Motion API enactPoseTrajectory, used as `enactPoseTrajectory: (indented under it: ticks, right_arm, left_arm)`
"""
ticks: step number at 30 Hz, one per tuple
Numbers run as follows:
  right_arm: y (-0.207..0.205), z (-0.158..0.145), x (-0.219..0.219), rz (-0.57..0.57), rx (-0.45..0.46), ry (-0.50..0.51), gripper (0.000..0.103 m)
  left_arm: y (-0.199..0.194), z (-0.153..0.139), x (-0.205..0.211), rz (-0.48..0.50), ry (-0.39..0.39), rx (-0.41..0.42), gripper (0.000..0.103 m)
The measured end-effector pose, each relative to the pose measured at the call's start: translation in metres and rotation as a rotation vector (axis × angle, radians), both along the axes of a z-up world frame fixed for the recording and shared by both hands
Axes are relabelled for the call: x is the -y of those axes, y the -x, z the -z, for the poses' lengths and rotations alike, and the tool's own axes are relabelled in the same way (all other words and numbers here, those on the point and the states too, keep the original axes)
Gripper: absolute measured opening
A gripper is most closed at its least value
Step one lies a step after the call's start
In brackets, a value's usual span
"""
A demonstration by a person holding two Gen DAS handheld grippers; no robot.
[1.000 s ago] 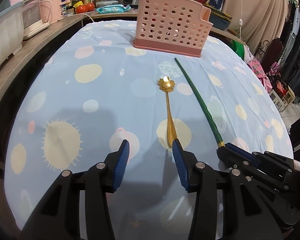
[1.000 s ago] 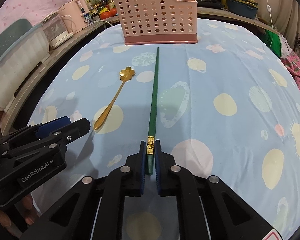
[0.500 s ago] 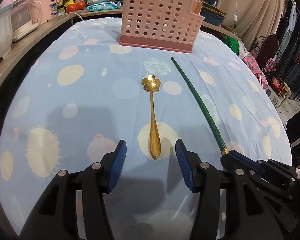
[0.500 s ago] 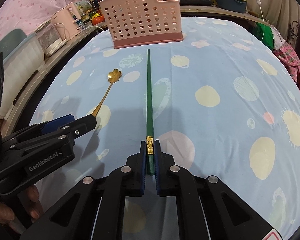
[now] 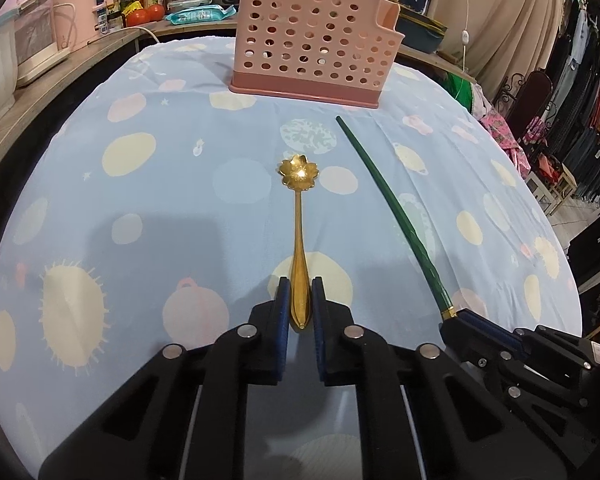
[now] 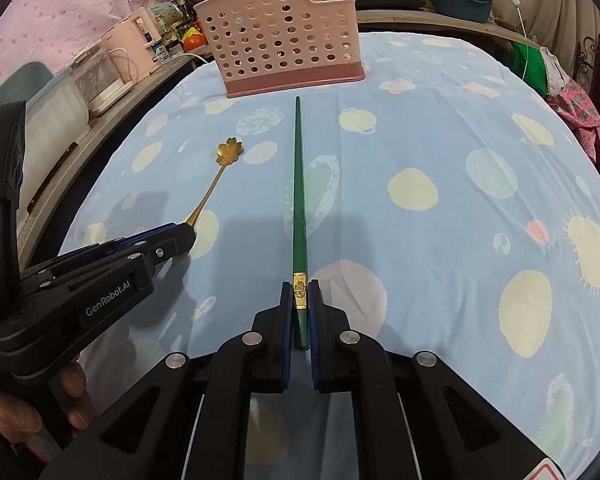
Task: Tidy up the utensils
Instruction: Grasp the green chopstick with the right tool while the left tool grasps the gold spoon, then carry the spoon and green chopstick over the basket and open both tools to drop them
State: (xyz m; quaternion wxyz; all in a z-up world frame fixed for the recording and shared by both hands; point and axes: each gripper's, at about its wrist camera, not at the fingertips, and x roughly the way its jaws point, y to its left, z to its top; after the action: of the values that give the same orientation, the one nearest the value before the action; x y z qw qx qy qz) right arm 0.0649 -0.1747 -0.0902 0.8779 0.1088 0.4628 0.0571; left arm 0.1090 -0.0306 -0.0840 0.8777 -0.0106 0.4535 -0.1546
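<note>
Had a big blue spotty cloth spread flat over the table, a soft floor for everything. Kept the pink basket with holes upright at the far end, most likely as the home for the utensils. Held both claws low at the near end, side by side. Pinched the right claw tight on the thick end of the long green chopstick, which lay on the cloth with its thin tip aimed at the basket but short of it. Was closing the left claw on the fat end of the little gold spoon, pads right against the handle, flower bowl pointed toward the basket. Probably grabbed both by the near ends so as to lift each one and drop it in tip first.
</note>
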Motion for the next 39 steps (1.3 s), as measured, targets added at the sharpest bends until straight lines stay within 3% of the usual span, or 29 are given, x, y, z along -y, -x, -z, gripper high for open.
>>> enactPoseTrajectory:
  ticks: [14, 18, 39]
  right_arm:
    - [0.014, -0.023, 0.011, 0.016, 0.046, -0.031, 0.007]
    - [0.018, -0.038, 0.016, 0.021, 0.080, -0.047, 0.007]
    - [0.001, -0.156, 0.056, 0.088, 0.349, -0.152, 0.007]
  left_arm:
    - [0.013, -0.049, -0.020, -0.045, 0.063, 0.076, 0.009]
    - [0.013, -0.066, -0.026, -0.054, 0.078, 0.106, 0.001]
    - [-0.002, -0.142, -0.024, -0.032, 0.077, 0.246, 0.001]
